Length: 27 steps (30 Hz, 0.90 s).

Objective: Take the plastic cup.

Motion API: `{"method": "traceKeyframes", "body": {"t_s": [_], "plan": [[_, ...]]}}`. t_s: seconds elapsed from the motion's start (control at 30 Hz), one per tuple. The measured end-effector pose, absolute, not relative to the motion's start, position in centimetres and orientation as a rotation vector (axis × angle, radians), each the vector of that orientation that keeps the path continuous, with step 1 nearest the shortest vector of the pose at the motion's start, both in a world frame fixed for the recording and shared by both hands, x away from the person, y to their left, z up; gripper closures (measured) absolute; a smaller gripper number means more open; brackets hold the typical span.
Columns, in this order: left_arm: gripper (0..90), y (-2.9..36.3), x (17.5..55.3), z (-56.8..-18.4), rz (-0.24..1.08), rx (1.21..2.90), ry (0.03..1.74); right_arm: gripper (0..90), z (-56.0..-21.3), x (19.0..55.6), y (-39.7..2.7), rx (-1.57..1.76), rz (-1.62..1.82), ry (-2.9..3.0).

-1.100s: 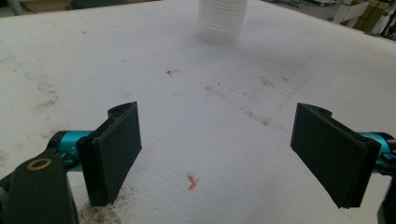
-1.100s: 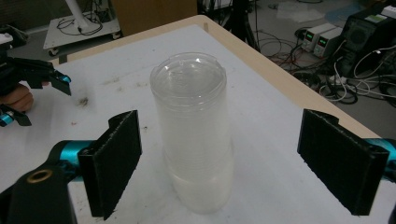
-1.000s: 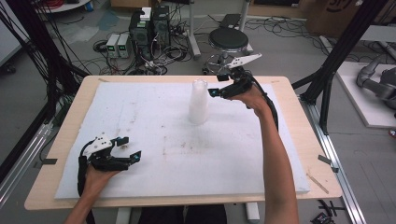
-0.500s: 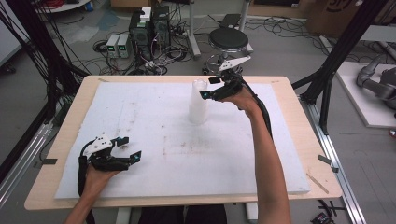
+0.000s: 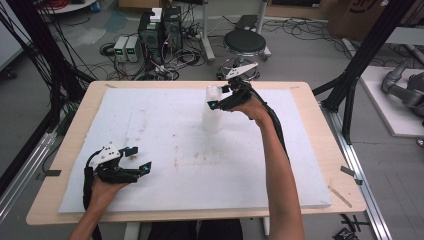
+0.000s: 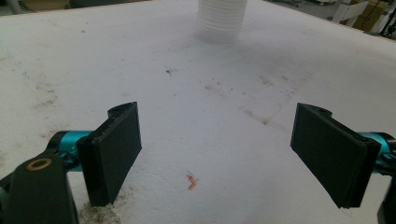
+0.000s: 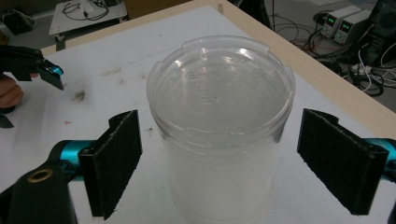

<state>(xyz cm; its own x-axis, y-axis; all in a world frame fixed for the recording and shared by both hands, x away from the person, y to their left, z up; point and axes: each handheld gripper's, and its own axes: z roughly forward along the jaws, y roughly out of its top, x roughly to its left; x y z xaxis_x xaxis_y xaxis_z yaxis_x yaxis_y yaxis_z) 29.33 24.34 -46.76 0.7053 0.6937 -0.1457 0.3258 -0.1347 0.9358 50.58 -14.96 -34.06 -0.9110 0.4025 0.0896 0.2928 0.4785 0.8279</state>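
Right gripper view: stack of clear cups (image 7: 220,126) is being straddled by the right gripper (image 7: 219,163), jaws wide, pads apparently not touching.
Stack, standing far-centre on the foam mat (image 5: 165,135), is risking being tipped if clipped off-centre; left gripper (image 6: 219,158) is being held open, empty.

A lab: power supplies (image 5: 127,47), tangled cables (image 5: 165,60), black framing (image 5: 367,47).

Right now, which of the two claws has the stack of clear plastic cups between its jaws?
The right claw, at the table's far side: its open jaws straddle the upside-down stack of clear plastic cups without pressing it. The left claw rests open near the front edge, nothing between its jaws.
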Motion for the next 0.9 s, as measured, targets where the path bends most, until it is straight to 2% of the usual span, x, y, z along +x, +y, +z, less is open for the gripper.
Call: {"method": "traceKeyframes", "body": {"t_s": [0.57, 0.9], "plan": [[16.2, 24.4, 29.3, -46.8, 0.387, 1.732, 0.822, 15.3, -34.8, 50.9, -13.9, 0.618, 1.401, 2.611], [16.2, 24.4, 29.4, -46.8, 0.384, 1.731, 0.823, 24.0, -34.8, 51.0, -13.7, 0.602, 1.388, 2.613]]}}
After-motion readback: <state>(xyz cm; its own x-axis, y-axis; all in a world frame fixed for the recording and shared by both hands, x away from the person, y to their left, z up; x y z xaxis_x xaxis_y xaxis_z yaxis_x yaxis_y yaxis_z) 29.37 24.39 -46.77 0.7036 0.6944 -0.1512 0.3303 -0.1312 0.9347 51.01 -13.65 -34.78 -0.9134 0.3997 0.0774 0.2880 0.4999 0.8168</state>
